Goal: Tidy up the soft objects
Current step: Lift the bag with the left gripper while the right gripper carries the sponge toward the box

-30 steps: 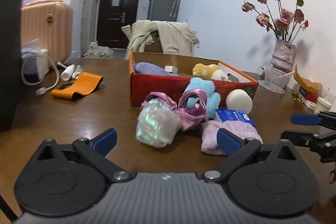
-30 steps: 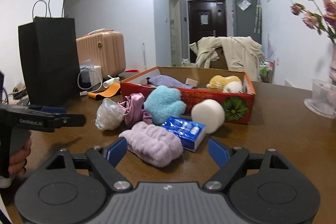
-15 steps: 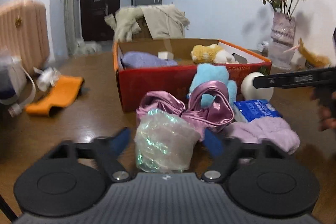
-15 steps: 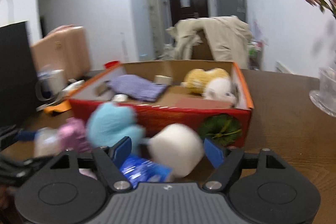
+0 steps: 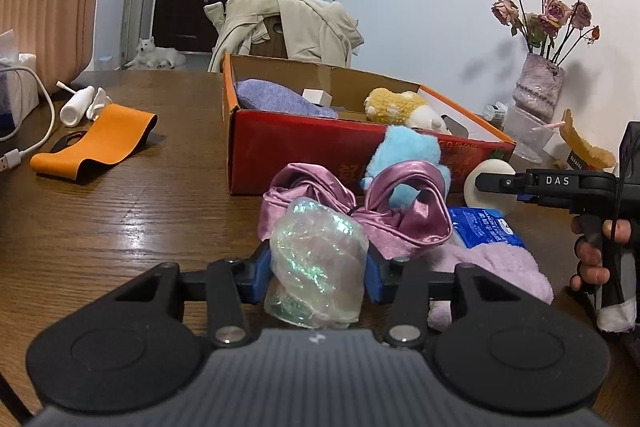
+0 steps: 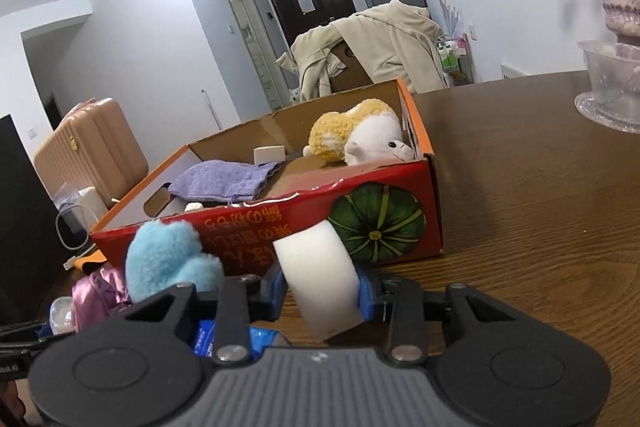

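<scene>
Left claw (image 5: 318, 275) has just been closing, pads now pinching 1 crinkly iridescent plastic pouch (image 5: 316, 267) on the counter (image 5: 120, 219). Right claw (image 6: 320, 291) also closing, pinching 1 smooth white foam cylinder (image 6: 320, 283) just before the red carton (image 6: 280, 227). Carton holds 1 purple cloth (image 6: 224, 179), 1 fuzzy plush (image 6: 360, 135); counter open to its right
</scene>
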